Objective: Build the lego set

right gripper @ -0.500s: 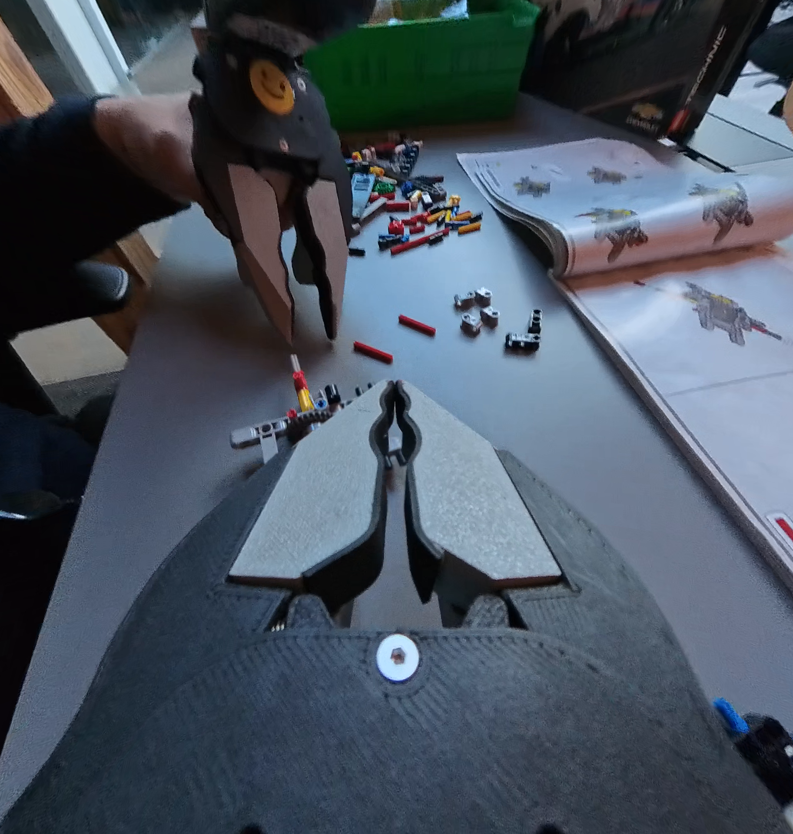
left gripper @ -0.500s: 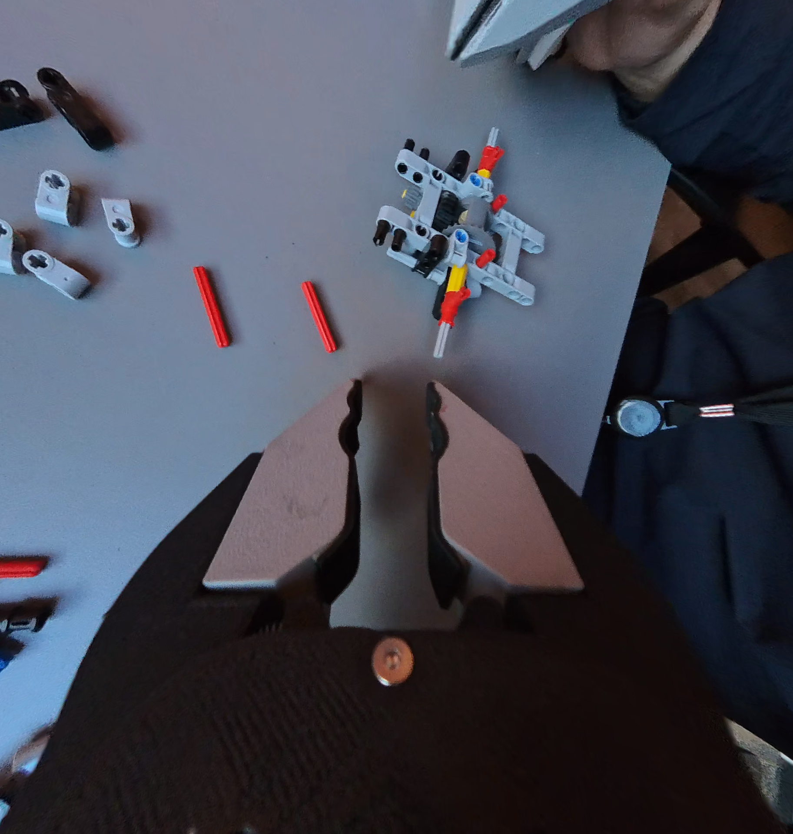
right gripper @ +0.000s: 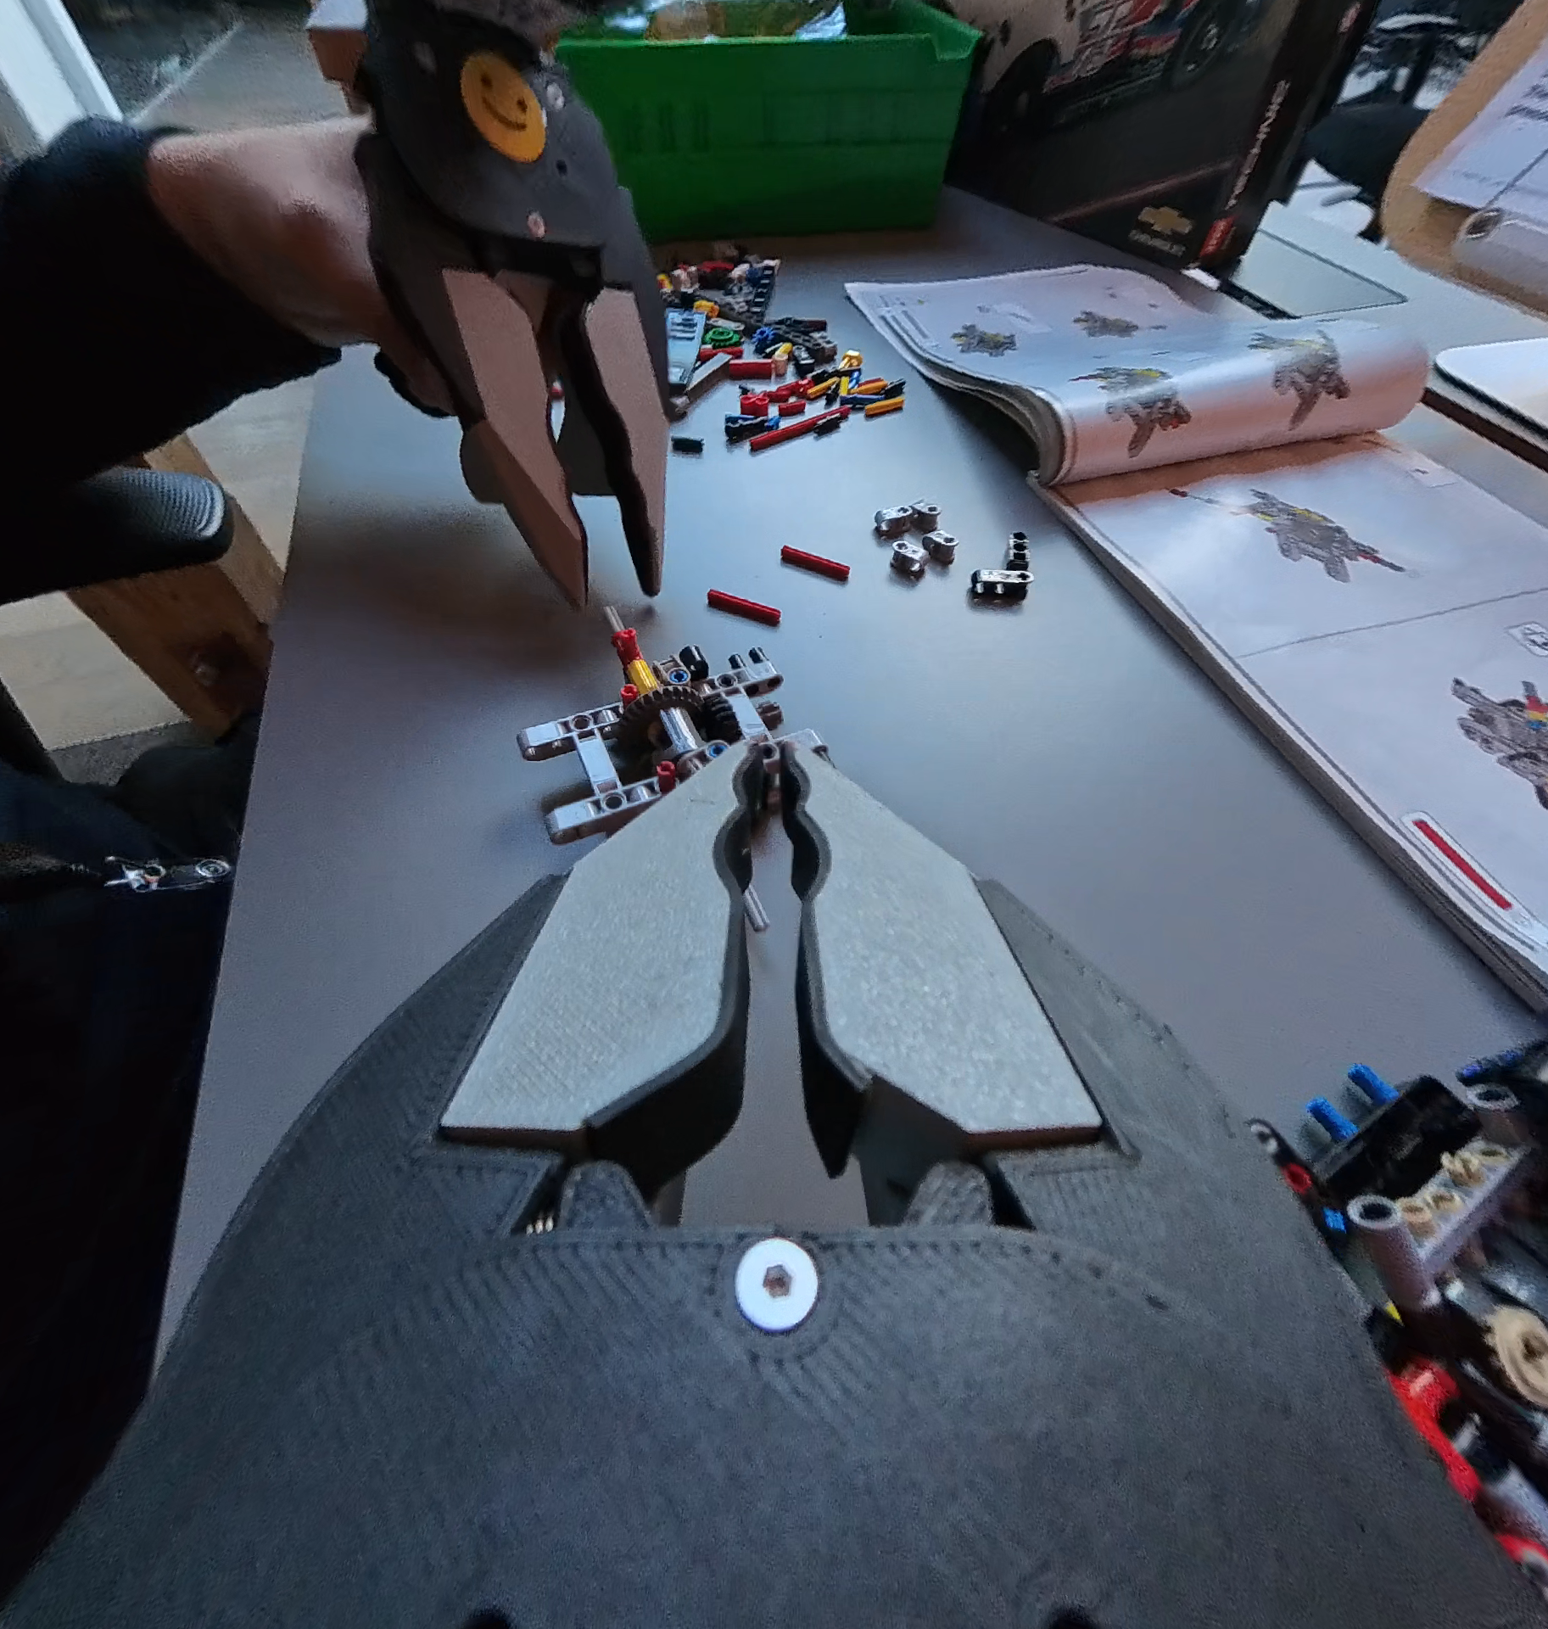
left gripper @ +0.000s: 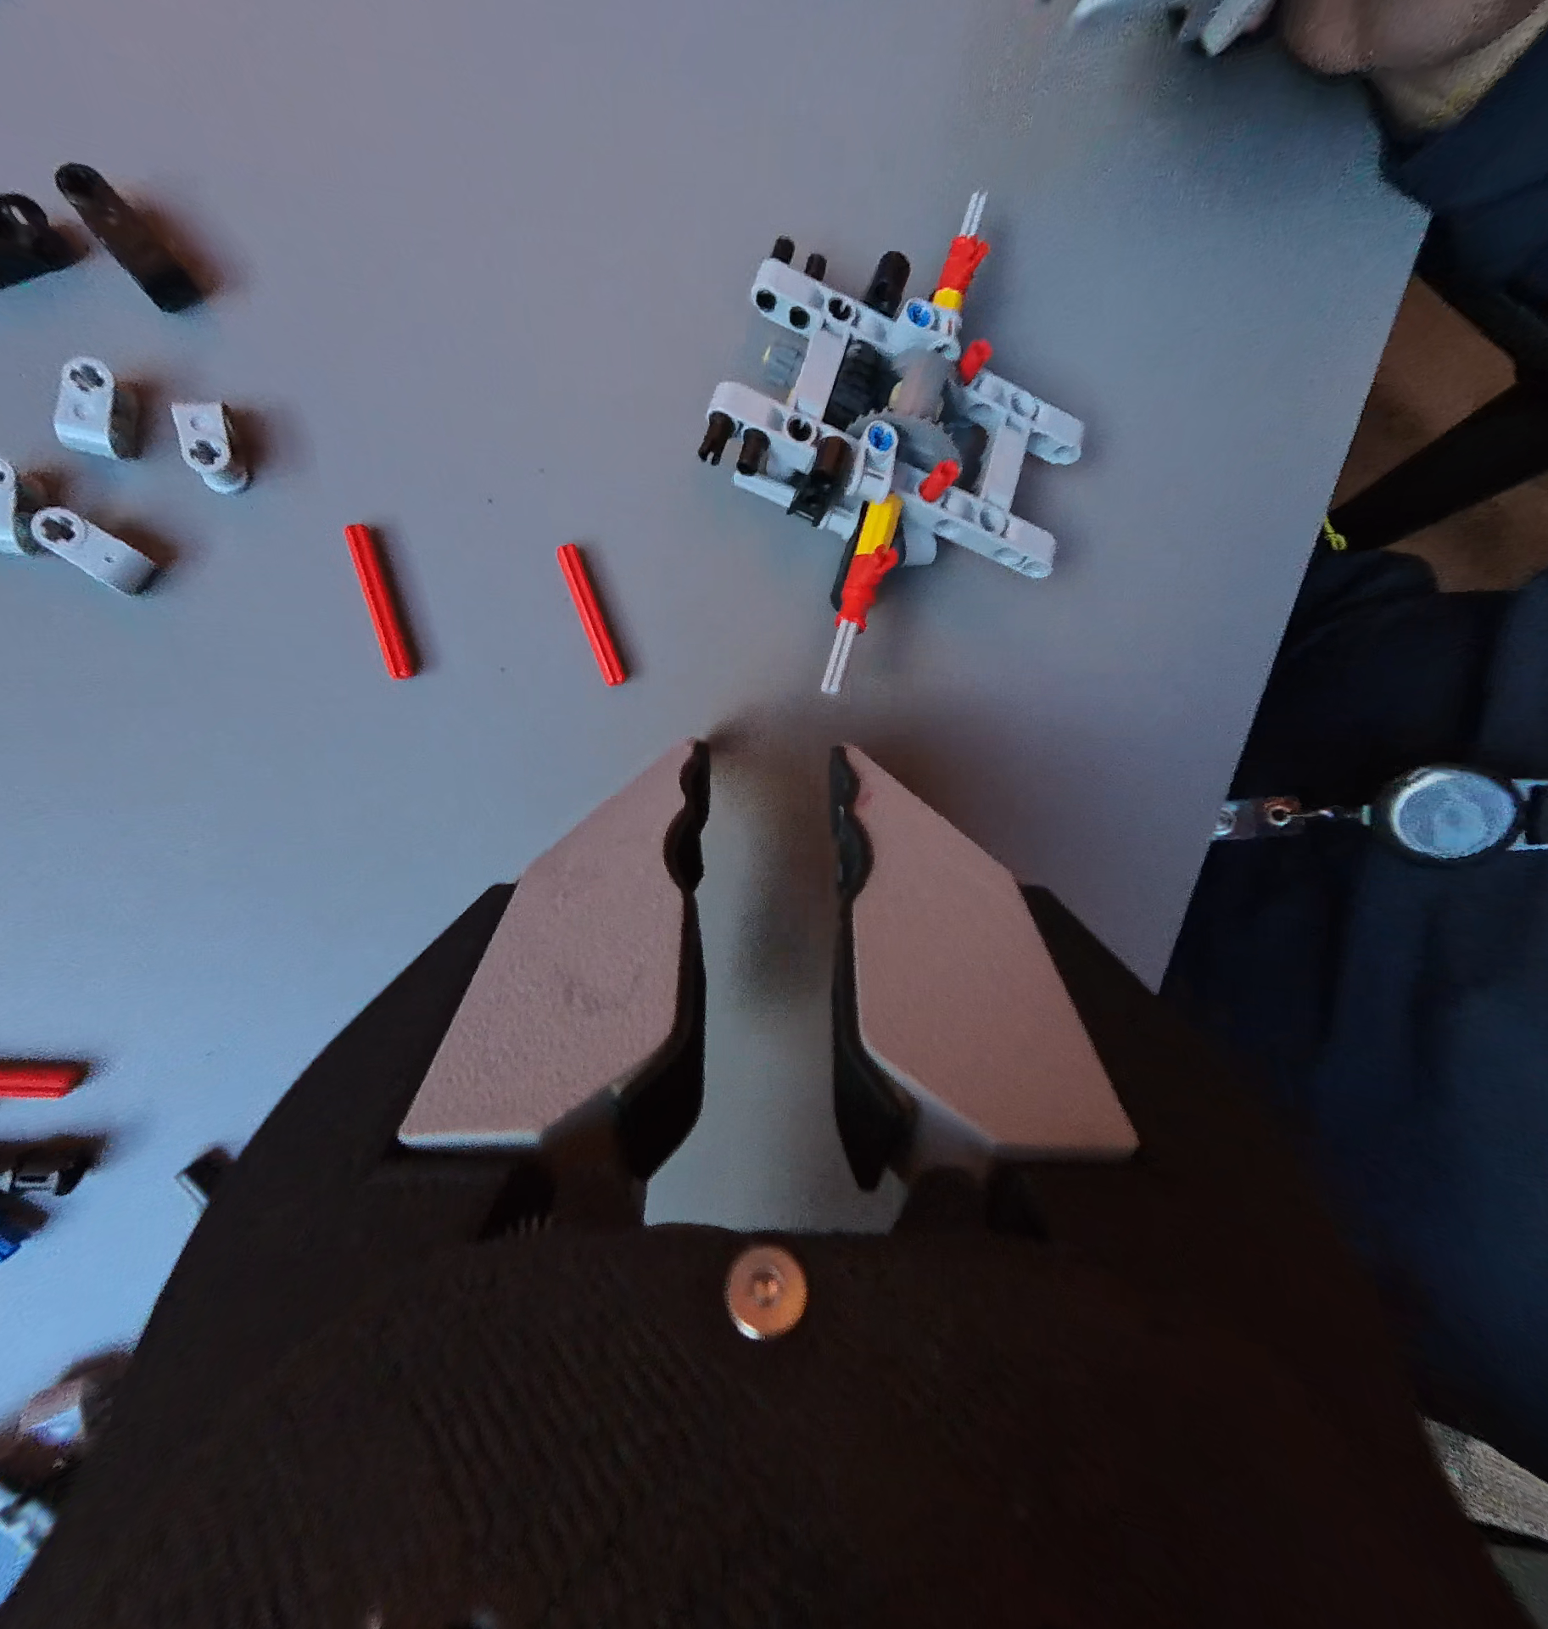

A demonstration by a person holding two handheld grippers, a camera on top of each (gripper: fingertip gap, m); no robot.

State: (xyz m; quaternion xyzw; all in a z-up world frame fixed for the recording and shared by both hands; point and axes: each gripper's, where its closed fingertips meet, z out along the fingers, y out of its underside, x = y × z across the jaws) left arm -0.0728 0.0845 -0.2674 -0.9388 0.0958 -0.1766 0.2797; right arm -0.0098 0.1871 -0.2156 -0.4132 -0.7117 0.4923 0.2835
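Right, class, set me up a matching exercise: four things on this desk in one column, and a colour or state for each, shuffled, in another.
1 gear assembly
2 instruction booklet
3 left gripper
4 plastic bin

A green
B lying open
C fingers apart, nothing between them
D grey frame with red and yellow parts

Pairs: 1-D, 2-B, 3-C, 4-A

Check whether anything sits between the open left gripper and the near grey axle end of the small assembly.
Nothing visible. Only bare table separates the left gripper from the axle end. The nearest red rod lies off to the left, clear of that line.
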